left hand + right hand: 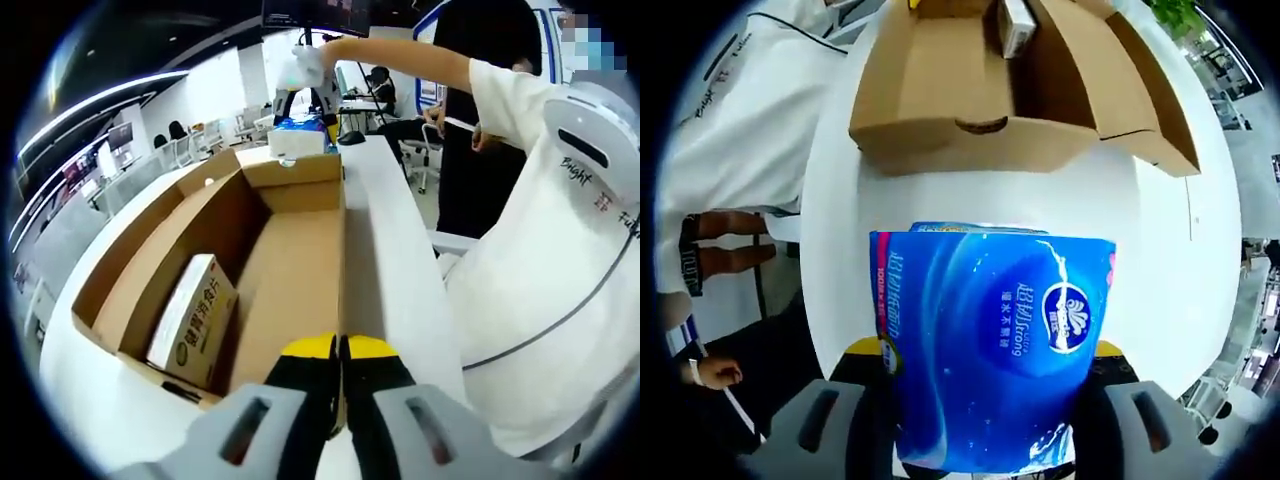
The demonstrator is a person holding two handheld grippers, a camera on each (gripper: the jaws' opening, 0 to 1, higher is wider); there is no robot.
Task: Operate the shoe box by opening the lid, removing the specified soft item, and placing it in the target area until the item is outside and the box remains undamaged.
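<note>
Left gripper view: an open cardboard shoe box (250, 260) lies lengthwise on a white table (385, 250), its interior exposed; a small cream carton (195, 320) with red print rests inside near the 8 o'clock corner.
Left gripper (338, 352): yellow-tipped jaws rise at 6 o'clock, pressed together with nothing between them, over the near edge of the box.
Far end, left gripper view: at 12 o'clock the other gripper, on a person's outstretched arm (400, 58), carries a blue tissue pack (300, 128) just past the far wall of the box.
Right gripper view: the same box (1010, 90) is seen from its outer end wall at 12 o'clock, with the carton (1017, 25) just visible inside.
Right gripper (990, 360): its jaws clasp the blue tissue pack (990, 345) from both sides at 6 o'clock.
Soft item position: the pack fills the space between the fingers (872, 352), outside the box, above bare tabletop (1160, 250).
Side detail: a person's white shirt (750, 100) lies at 10 o'clock.
</note>
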